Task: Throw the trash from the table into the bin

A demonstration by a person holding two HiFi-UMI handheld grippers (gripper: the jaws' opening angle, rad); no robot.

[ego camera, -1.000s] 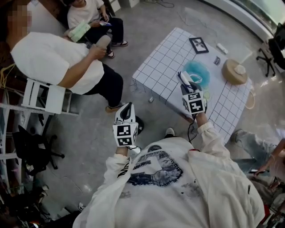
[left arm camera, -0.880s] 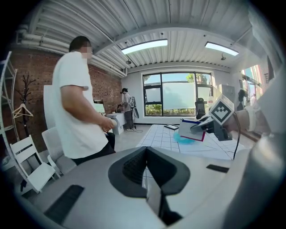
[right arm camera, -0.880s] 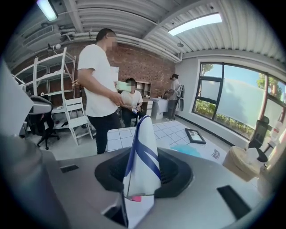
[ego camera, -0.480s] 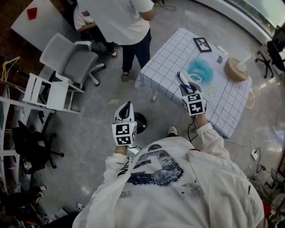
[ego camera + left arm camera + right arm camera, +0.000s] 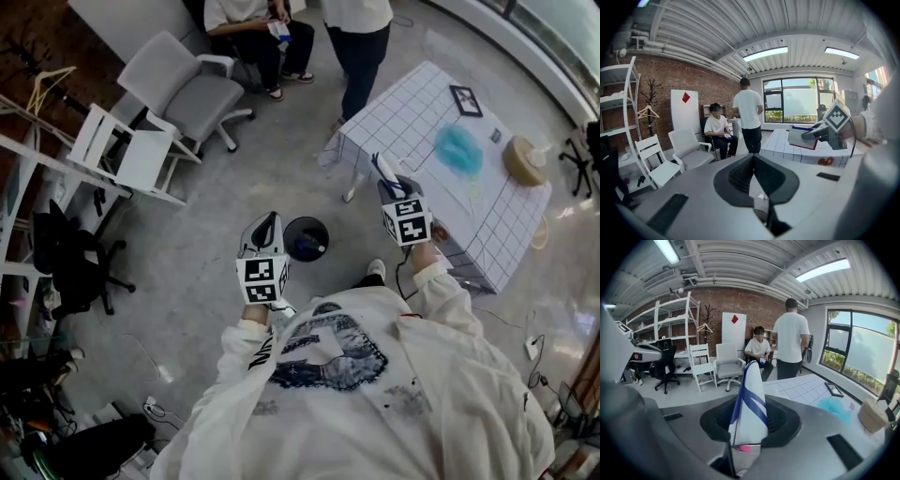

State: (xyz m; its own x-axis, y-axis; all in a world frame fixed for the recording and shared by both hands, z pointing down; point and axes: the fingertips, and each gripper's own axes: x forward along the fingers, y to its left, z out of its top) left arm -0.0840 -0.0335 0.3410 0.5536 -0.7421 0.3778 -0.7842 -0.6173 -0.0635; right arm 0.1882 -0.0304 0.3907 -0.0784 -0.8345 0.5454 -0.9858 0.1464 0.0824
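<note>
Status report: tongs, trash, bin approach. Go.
Left tongs shut, empty. Right tongs shut on white-and-blue packet. Bin on floor between both tongs, nothing blocking it.

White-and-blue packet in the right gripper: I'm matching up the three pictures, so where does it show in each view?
Head view: white-and-blue packet sticks out of the right gripper, right of middle.
Left gripper view: packet at right, held before the table.
Right gripper view: packet at centre, upright, clamped between the jaws.
Shared landmark: grid-pattern table.
</note>
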